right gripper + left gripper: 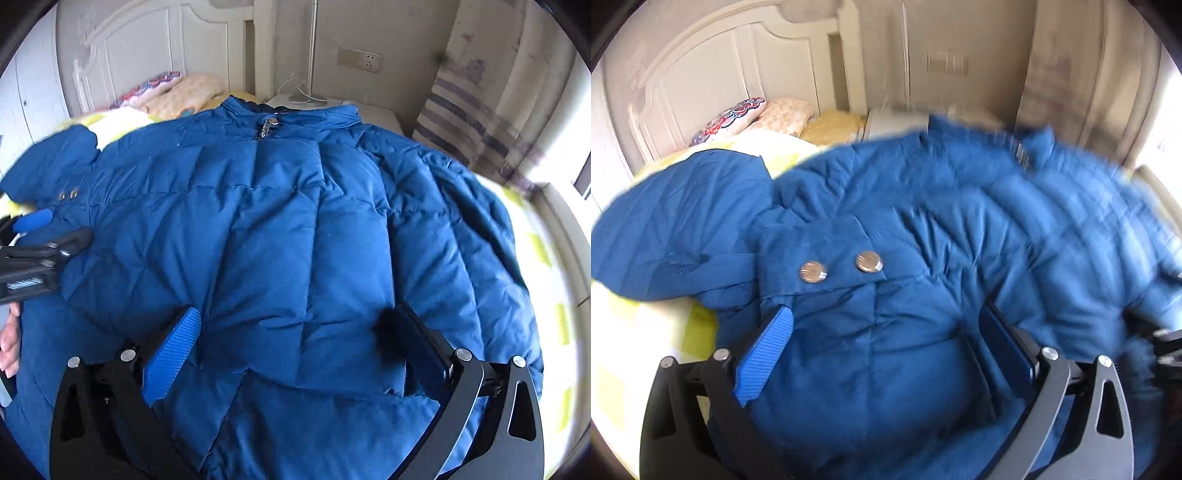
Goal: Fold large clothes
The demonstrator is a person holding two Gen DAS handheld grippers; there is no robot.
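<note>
A large blue quilted down jacket (288,229) lies spread on the bed, collar and zipper pull (266,127) at the far side. In the left wrist view the jacket (923,229) fills the frame, with a pocket flap bearing two metal snaps (868,261). My left gripper (886,325) is open, its fingers wide apart over the fabric below that flap. My right gripper (299,325) is open over the jacket's lower middle, near the hem. The left gripper also shows in the right wrist view (40,236) at the far left, by a sleeve (55,158).
The bed has a yellow-and-white checked cover (657,332). Pillows (783,114) lie by the white headboard (713,74). A white bedside table (332,105) stands behind the jacket. A striped curtain (469,110) hangs at the right by a bright window.
</note>
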